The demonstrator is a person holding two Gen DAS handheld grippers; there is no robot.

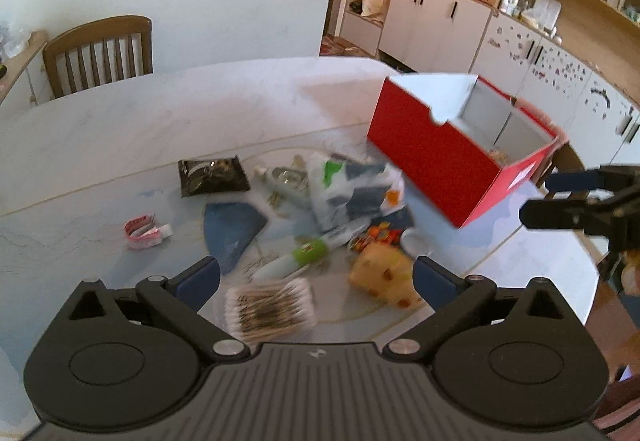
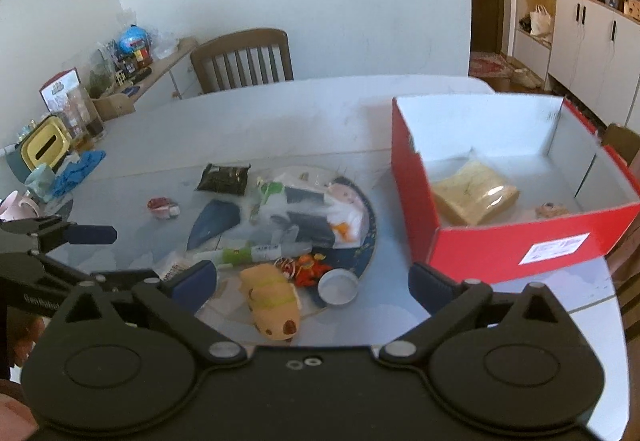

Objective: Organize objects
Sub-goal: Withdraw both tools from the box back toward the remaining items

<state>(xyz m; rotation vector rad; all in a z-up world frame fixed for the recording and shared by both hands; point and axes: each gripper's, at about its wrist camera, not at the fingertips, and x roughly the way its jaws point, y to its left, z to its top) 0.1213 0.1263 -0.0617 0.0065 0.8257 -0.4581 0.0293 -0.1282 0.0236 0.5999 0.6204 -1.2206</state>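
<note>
We hold both tongs above the near edge of the white table point(image 2: 280, 113), and neither grasps anything: the left tongs point(image 1: 316, 275) and the right tongs point(image 2: 313, 283) each stand spread wide. The loose things lie in a heap at the middle of the table. A green-and-white tube point(image 2: 240, 253) lies with its long axis left to right in the right wrist view. A yellow plush toy point(image 2: 274, 303) lies just below it, its long axis running toward us. A white lid point(image 2: 338, 285) sits just right of the toy. The pack of cotton swabs point(image 1: 269, 309) lies nearest the left tongs. The red box point(image 2: 516, 241) stands open-topped to the right, apart from the heap, a wrapped sponge-like block point(image 2: 474, 197) inside. Bare table stretches behind the heap toward the chair point(image 2: 244, 59).
</note>
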